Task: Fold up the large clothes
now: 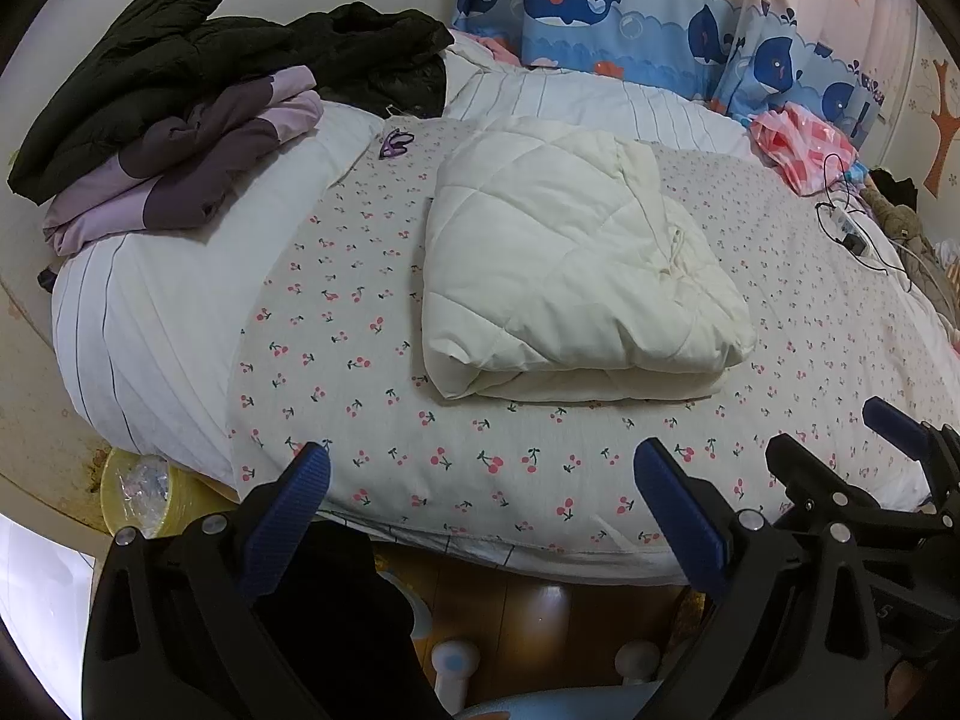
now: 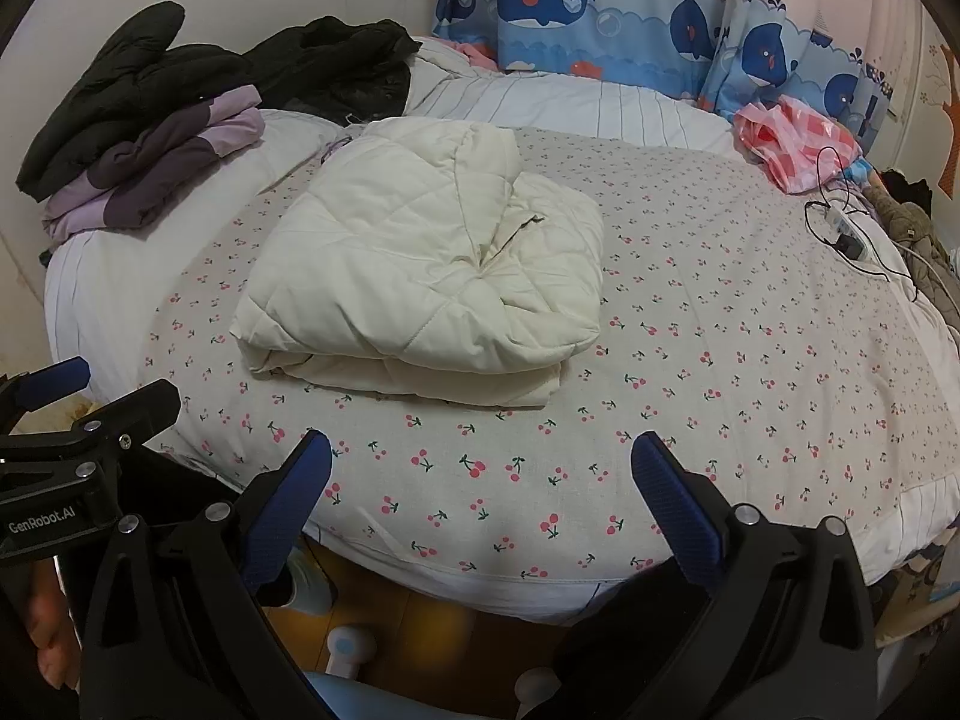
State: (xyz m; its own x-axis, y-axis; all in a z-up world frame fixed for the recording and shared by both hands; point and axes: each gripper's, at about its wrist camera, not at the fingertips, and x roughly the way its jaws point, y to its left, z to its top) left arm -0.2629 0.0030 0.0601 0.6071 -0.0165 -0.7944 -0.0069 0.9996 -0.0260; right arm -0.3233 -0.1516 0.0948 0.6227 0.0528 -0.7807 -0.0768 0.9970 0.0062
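A cream quilted jacket point(image 1: 570, 264) lies folded into a thick rectangle in the middle of the cherry-print bed cover point(image 1: 372, 420); it also shows in the right wrist view point(image 2: 420, 276). My left gripper point(image 1: 480, 474) is open and empty, held back over the bed's near edge, well short of the jacket. My right gripper point(image 2: 480, 462) is open and empty too, beside the left one. The right gripper shows at the right edge of the left wrist view point(image 1: 888, 456). The left gripper shows at the left edge of the right wrist view point(image 2: 90, 396).
A folded purple garment point(image 1: 180, 168) and black jackets point(image 1: 210, 54) are piled at the back left. A pink checked bag point(image 1: 804, 144) and a cabled device point(image 1: 852, 234) lie at the right. Whale-print curtains point(image 1: 630, 6) hang behind. A striped white quilt point(image 1: 132, 312) lies beneath the pile.
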